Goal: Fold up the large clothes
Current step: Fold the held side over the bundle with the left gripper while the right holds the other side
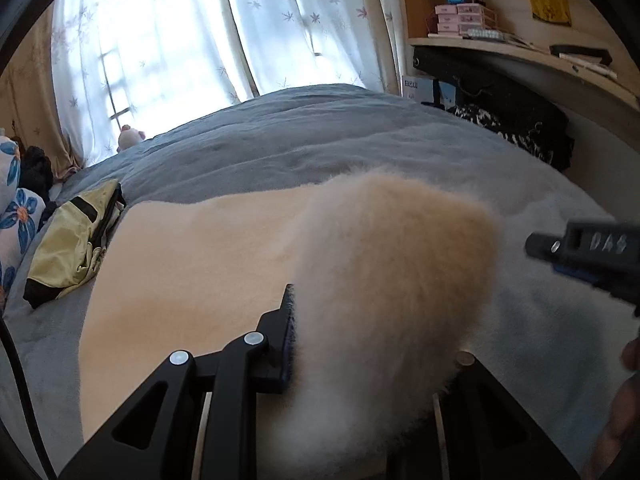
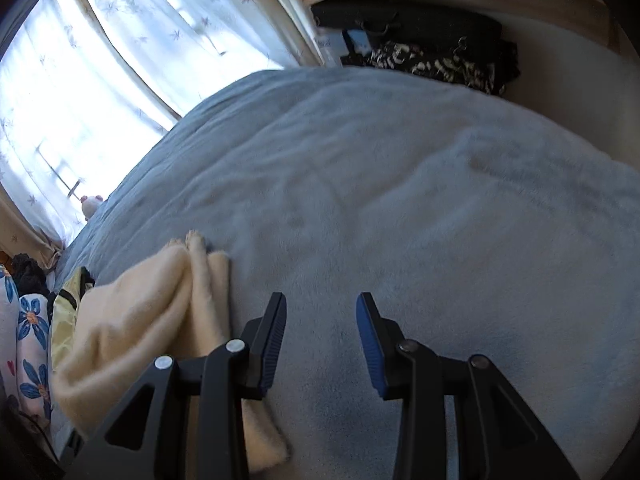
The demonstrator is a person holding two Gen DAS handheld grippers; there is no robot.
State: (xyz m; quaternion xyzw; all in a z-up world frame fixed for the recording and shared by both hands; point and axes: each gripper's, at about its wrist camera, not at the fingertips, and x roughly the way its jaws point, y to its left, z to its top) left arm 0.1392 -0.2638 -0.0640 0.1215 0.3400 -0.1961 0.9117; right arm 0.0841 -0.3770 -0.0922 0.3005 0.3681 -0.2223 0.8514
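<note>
Gripping a bunched fold of the cream fleece garment [image 1: 384, 280], the left gripper [image 1: 372, 344] is clamped tight on it, lifting that part over the rest spread flat on the grey blanket [image 1: 280, 136]. The right gripper [image 2: 321, 340] has its jaws apart, holding nothing, hovering over the blanket just beside the garment's edge.

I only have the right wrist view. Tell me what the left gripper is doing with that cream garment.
Observer: The left gripper is shut on a raised, fluffy fold of the cream garment.
Operator: Report how the rest lies.
Observer: Spread flat on the grey blanket, its left edge beside a folded yellow jacket.
Operator: Say where my gripper shows there.
Observer: The right gripper shows at the picture's right edge, apart from the fold.
</note>
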